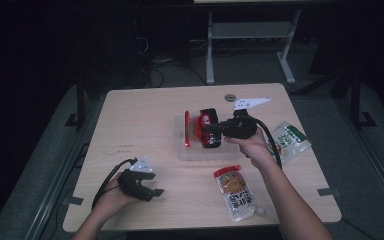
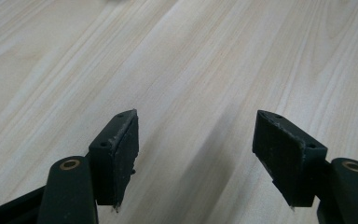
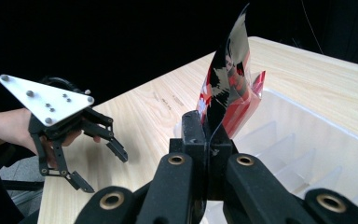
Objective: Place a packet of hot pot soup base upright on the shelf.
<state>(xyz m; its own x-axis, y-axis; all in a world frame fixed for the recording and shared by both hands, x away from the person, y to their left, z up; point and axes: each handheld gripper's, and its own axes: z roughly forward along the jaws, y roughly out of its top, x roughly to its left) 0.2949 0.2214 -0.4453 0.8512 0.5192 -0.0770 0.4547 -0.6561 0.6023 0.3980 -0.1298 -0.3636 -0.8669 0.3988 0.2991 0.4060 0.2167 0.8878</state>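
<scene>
Left gripper jaws apart, holding nothing; right gripper clamped on red packet over clear divided bin

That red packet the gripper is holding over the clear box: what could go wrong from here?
1. The right gripper pinches only the bottom edge of the red packet, so it may slip or flop sideways.
2. The clear box has narrow slots; the floppy packet could catch on a divider.
3. The left gripper is open and far off, so it steadies nothing.

dark lab: lone table, floor cables.
</scene>
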